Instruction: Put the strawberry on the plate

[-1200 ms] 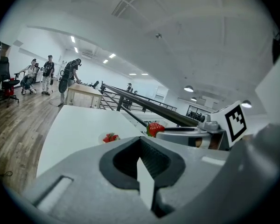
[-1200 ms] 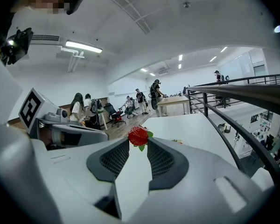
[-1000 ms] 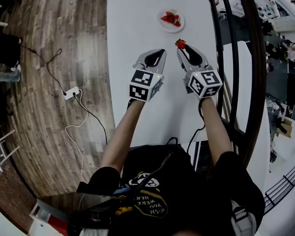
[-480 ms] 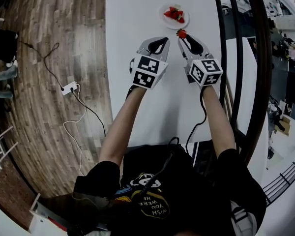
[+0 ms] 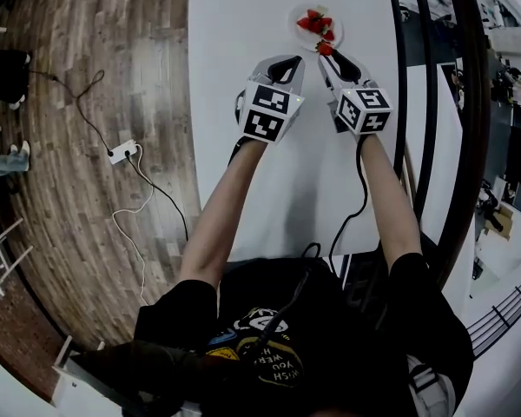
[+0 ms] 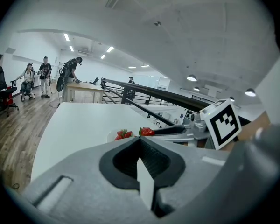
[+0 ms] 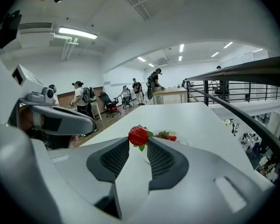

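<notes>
The white desk (image 5: 269,24) runs away from the person, with both grippers held out over its far part. The left gripper (image 5: 284,62) hangs just beside the right one, and its fingers (image 6: 130,160) are pressed together with nothing between them. The right gripper (image 5: 327,55) reaches a little farther forward, and its fingers (image 7: 115,158) are clenched on the strawberry (image 7: 138,136). The berry is pinched at their very tips, one pad on each side, with its red body standing above the pads and a green leaf hanging into the gap below.

A small white plate (image 5: 297,14) lies on the desk right ahead of the right gripper and carries several other strawberries (image 5: 318,23). In the head view the gripped strawberry sits at the plate's near rim, just short of that pile.
</notes>
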{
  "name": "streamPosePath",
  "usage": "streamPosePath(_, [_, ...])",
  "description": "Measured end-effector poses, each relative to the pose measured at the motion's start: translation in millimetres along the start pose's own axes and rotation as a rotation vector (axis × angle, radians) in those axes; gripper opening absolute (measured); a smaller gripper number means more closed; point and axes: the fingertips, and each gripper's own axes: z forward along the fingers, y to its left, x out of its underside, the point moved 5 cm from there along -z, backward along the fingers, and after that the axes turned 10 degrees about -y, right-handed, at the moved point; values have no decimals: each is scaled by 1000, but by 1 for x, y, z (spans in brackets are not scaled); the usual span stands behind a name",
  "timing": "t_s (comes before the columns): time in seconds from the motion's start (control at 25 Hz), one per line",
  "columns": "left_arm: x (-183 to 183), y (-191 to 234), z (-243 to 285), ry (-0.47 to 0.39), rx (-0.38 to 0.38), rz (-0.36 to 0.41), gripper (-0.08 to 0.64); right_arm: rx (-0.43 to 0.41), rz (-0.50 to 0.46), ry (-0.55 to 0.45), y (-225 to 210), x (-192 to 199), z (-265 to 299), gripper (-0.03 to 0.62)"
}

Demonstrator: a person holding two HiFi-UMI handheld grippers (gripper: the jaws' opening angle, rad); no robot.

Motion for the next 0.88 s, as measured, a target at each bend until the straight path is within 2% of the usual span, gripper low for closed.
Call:
streamPosePath(0.44, [19, 13, 36, 45, 17, -12, 2, 56, 20, 115, -19, 27, 38, 126])
streamPosePath(0.88, [25, 17, 47, 50, 32, -21, 2, 120, 35, 255, -33, 53, 62, 126])
